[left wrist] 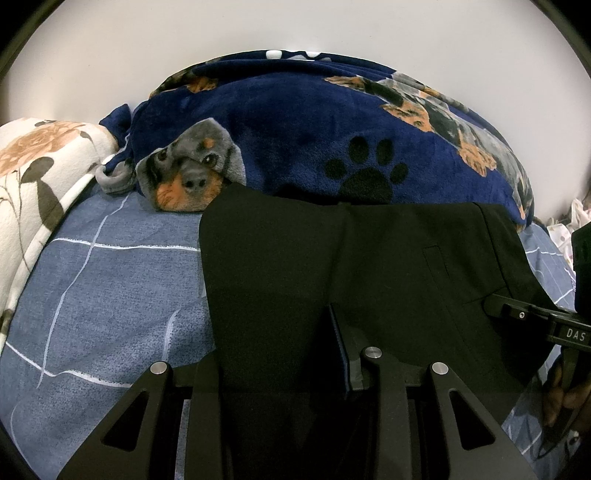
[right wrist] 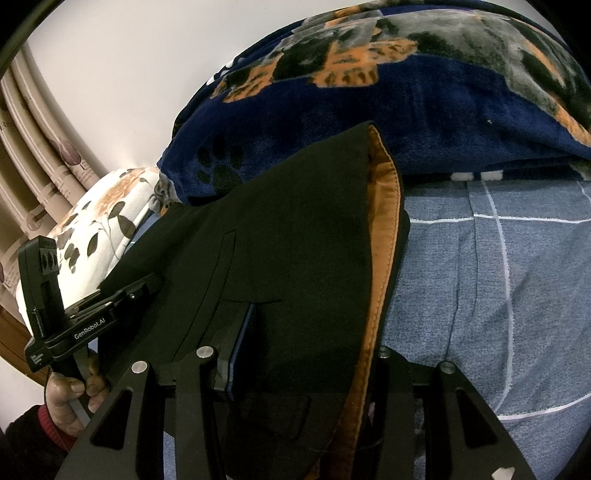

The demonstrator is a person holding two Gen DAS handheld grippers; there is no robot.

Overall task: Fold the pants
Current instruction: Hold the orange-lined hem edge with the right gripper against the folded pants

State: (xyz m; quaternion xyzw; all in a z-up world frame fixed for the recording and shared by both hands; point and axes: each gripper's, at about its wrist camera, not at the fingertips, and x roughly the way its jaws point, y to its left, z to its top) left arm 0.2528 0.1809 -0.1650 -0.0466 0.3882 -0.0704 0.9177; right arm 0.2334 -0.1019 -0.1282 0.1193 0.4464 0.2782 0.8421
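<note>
The black pants (left wrist: 332, 266) lie on the blue checked bedsheet (left wrist: 110, 288); their orange waistband lining (right wrist: 384, 229) shows in the right wrist view, on the right side of the pants (right wrist: 295, 240). My left gripper (left wrist: 288, 354) is shut on the near edge of the pants; the cloth passes between its fingers (left wrist: 341, 350) and hides the left one. My right gripper (right wrist: 306, 354) is shut on the waistband end; one finger (right wrist: 240, 339) lies on top of the cloth. The right gripper (left wrist: 517, 314) also shows in the left wrist view, and the left gripper (right wrist: 122, 295) in the right wrist view.
A navy fleece blanket with dog and paw prints (left wrist: 332, 129) is heaped just behind the pants. A white floral pillow (left wrist: 40, 166) lies at the left. A white wall (left wrist: 295, 26) is behind. Curtains (right wrist: 33, 129) hang at the far left.
</note>
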